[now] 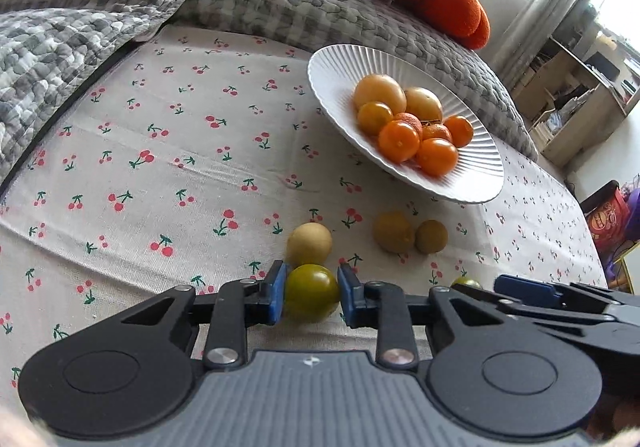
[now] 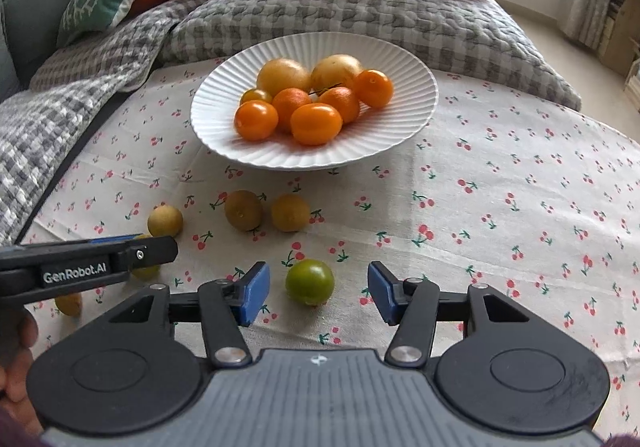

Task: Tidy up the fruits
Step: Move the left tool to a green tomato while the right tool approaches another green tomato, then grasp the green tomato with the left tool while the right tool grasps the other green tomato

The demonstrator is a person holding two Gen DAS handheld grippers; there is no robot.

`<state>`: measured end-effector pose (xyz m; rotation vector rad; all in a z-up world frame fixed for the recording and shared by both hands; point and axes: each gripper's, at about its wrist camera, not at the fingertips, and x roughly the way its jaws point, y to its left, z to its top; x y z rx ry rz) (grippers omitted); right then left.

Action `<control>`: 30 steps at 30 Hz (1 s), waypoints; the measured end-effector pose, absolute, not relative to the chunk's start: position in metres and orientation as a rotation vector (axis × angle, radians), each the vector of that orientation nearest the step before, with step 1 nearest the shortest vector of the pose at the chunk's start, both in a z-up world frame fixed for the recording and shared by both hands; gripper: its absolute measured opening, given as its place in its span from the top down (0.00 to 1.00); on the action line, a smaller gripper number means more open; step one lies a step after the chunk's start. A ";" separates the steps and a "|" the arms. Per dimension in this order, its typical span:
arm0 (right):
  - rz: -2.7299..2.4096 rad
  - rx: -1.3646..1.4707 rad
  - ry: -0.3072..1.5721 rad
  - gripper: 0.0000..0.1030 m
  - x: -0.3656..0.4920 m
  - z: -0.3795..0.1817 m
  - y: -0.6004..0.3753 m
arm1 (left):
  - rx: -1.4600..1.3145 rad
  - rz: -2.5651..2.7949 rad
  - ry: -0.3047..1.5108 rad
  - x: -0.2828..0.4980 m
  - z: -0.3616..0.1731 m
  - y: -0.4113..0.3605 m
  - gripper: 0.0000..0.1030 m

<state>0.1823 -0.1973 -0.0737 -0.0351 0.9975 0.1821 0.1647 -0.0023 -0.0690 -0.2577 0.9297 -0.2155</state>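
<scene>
My left tool point(image 1: 312, 297) clamped a green fruit point(image 1: 311, 298) on the cherry-print cloth point(image 1: 168, 167); my right tool point(image 2: 314, 297) stood apart around another green fruit point(image 2: 310, 282), below the white plate point(image 2: 400, 135).

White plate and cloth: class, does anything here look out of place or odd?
Yes: several fruits lie loose on the cherry-print cloth, off the white plate: three brownish ones and a green one between the right claw's open pads. The left claw grips another green fruit. Nothing looks spilled or damaged.
</scene>
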 end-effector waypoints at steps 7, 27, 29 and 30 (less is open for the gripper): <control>0.193 -0.091 0.977 0.70 0.184 -0.084 -0.191 | -0.244 -0.223 0.931 0.164 -0.069 -0.004 0.79; 0.231 -0.082 0.931 0.76 0.178 -0.073 -0.183 | -0.274 -0.226 0.939 0.163 -0.067 -0.001 0.79; 0.237 -0.069 0.929 0.76 0.177 -0.071 -0.183 | -0.280 -0.230 0.938 0.163 -0.066 -0.001 0.79; 0.242 -0.061 0.927 0.76 0.177 -0.070 -0.182 | -0.284 -0.232 0.939 0.162 -0.066 -0.001 0.79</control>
